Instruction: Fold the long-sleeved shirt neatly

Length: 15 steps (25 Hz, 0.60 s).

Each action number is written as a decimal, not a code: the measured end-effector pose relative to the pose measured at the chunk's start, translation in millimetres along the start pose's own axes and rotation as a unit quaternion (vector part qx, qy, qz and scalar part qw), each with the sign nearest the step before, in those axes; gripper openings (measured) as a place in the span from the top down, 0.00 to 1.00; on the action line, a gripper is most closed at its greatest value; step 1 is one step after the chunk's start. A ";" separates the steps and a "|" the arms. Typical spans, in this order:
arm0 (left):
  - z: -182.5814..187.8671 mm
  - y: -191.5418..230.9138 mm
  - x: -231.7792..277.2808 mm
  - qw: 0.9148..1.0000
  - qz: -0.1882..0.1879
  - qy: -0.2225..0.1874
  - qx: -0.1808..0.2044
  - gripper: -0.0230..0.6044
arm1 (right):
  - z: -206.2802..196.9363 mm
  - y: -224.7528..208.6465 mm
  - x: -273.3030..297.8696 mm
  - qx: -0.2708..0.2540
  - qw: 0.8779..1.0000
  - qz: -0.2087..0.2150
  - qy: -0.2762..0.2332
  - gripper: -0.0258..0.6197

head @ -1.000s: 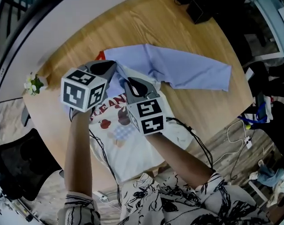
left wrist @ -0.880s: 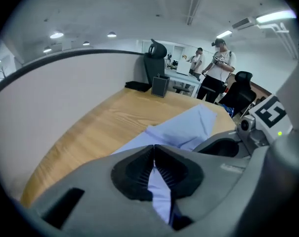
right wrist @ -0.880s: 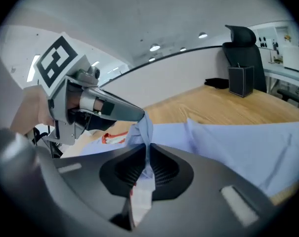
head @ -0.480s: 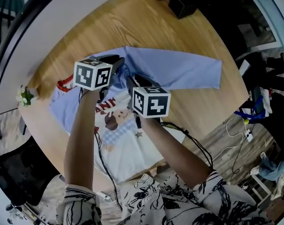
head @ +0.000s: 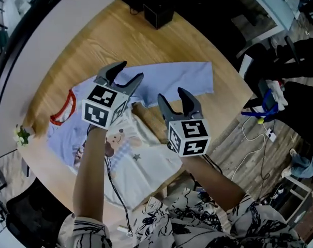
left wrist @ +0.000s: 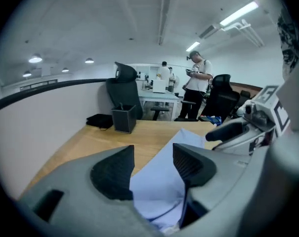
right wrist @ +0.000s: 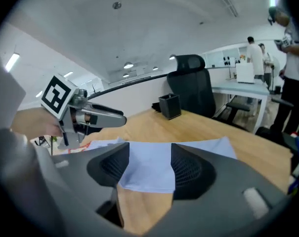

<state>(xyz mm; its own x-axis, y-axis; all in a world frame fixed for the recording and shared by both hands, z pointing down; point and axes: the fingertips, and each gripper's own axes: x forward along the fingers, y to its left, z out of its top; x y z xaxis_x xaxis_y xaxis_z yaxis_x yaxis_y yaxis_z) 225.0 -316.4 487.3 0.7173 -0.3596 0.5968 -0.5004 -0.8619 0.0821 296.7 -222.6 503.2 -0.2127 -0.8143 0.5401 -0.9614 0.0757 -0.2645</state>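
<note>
the left hand-held gripper [head: 128, 71] and the right hand-held gripper [head: 173, 95] are both opening their jaws, released and pinching nothing, hovering over the long-sleeved shirt [head: 169, 77]. the shirt is lying on the wooden counter [head: 89, 50], with its blue sleeve stretching toward two o'clock.

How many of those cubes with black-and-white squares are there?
2. One marker cube sits on the left gripper, above the shirt; the second cube sits on the right gripper, by the table's near edge. Both grippers' jaws are opening, gripping nothing. None appears hidden.
</note>
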 end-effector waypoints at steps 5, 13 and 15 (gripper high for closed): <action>19.4 -74.4 60.0 0.998 -0.039 0.004 0.048 0.56 | -7.4 -115.6 -28.1 -0.006 0.996 -0.094 0.002 0.55; 28.8 -135.6 152.5 0.994 -0.084 0.003 0.068 0.57 | -62.5 -204.2 -11.3 0.041 0.988 -0.125 0.078 0.66; 33.3 -132.8 173.0 0.993 -0.090 0.009 0.077 0.57 | -68.3 -202.1 -1.1 0.028 0.987 -0.128 0.097 0.72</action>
<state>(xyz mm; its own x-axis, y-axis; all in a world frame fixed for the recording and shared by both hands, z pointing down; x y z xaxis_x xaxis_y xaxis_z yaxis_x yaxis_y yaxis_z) 431.6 -276.0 553.1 0.7790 -0.1903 0.5974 -0.2844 -0.9564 0.0662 479.3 -197.7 610.6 0.0014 -0.6772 0.7358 -0.9779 -0.1549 -0.1407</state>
